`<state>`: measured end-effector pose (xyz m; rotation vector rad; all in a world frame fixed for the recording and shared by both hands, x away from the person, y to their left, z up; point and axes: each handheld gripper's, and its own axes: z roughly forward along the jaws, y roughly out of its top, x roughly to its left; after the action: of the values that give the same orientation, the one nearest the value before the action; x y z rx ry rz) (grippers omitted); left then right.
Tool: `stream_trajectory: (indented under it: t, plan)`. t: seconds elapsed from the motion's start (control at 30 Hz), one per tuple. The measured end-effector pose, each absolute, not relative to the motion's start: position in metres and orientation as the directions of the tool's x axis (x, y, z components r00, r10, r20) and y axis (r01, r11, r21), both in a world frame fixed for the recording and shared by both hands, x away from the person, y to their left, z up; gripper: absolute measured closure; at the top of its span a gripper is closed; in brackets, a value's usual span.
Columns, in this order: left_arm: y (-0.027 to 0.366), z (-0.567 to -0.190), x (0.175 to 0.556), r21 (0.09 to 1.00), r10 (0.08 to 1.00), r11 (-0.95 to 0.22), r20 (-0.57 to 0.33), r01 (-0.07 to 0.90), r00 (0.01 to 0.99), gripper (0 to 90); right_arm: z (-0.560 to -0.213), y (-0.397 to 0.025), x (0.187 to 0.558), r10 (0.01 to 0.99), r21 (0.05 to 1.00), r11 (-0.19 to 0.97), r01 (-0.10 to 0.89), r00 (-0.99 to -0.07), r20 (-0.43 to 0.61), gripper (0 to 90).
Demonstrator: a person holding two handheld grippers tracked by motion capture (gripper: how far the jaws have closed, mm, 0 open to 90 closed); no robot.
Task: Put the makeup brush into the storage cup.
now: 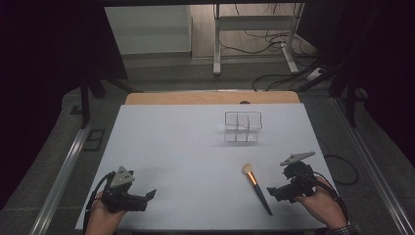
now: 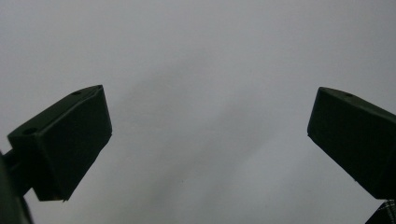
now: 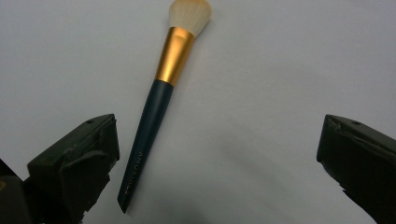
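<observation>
Both wide open: right hand-held gripper [image 1: 275, 192] beside the makeup brush [image 1: 256, 188], left hand-held gripper [image 1: 147, 198] over bare table [image 1: 186, 147].

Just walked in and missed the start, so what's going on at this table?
A person holds a hand-held gripper in each hand over a white table. The right hand-held gripper, jaws open, faces a dark-handled makeup brush with a gold ferrule lying flat. The left hand-held gripper is open over bare table. A clear divided organizer stands farther back.
</observation>
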<state>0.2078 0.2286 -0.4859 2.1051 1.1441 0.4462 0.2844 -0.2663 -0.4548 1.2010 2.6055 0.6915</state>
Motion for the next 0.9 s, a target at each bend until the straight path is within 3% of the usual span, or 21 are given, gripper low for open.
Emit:
stream_trajectory:
  t: [0.9]
  plan:
    - [0.228,-0.486,0.208,0.708,0.829,-0.381,-0.024,0.595,0.559,0.6,-0.459,-0.238,0.301,0.759,0.421,0.582,0.696,-0.65,0.027,0.0]
